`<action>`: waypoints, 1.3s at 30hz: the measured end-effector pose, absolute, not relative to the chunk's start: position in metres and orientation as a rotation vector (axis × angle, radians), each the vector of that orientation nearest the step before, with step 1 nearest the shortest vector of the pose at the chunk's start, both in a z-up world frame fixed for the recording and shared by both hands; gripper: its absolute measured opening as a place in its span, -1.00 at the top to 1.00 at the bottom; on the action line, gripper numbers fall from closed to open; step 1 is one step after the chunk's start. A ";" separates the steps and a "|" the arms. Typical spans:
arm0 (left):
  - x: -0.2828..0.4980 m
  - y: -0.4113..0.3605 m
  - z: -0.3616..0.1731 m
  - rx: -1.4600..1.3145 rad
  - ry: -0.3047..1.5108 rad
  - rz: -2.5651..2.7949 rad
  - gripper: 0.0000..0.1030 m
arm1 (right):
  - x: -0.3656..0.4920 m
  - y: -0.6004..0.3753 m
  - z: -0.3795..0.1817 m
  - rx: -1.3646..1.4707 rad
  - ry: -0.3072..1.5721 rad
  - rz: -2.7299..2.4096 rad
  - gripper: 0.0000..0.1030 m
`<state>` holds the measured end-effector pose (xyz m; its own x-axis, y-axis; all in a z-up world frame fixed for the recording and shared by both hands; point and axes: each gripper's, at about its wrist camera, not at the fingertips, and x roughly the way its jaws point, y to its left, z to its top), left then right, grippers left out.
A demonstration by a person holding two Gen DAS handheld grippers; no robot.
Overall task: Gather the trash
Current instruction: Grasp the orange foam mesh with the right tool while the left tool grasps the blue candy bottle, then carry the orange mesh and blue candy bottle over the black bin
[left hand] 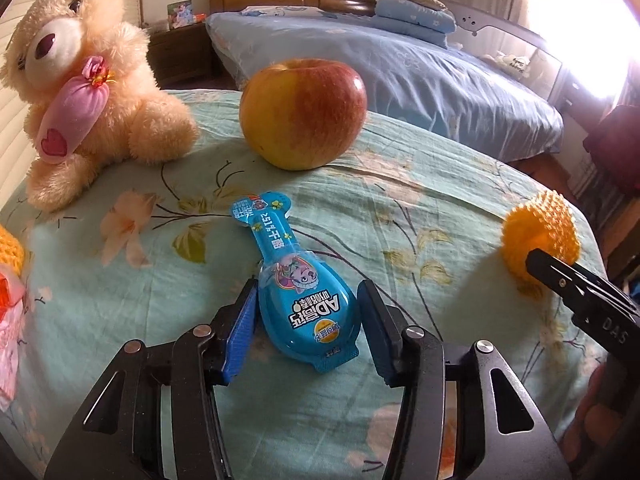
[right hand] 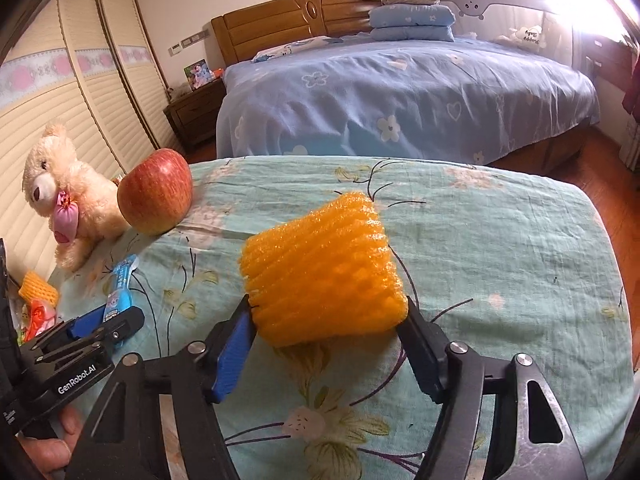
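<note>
A blue snack wrapper [left hand: 298,292] lies on the green floral bedspread [left hand: 420,208]. My left gripper [left hand: 308,300] is open with its fingers on either side of the wrapper's wide end; the left pad sits at its edge. An orange foam fruit net [right hand: 320,268] lies on the bedspread between the fingers of my right gripper [right hand: 328,312], which is open around it, both pads close to its sides. The net [left hand: 540,240] and the right gripper's finger show at the right of the left wrist view. The wrapper [right hand: 120,294] and left gripper show at the left of the right wrist view.
A red-yellow apple [left hand: 302,114] and a cream teddy bear [left hand: 84,80] sit at the back left. Another orange foam net [right hand: 38,288] and a pink-orange plastic bag [left hand: 10,320] lie at the left edge. A blue bed [right hand: 400,92] stands beyond; wardrobe doors [right hand: 60,100] stand left.
</note>
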<state>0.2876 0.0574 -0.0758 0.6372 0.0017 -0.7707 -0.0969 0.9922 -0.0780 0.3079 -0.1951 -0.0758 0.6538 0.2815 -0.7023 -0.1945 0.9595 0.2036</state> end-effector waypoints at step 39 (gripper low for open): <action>0.160 -0.036 -0.052 -0.095 0.815 -0.268 0.06 | 0.164 -0.262 -0.064 0.280 0.781 0.235 0.10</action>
<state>0.1597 -0.0365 -0.0515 0.6546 -0.2725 -0.7052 0.1997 0.9620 -0.1863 0.1642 -0.2623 -0.0637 0.6878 0.3092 -0.6567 -0.1040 0.9374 0.3324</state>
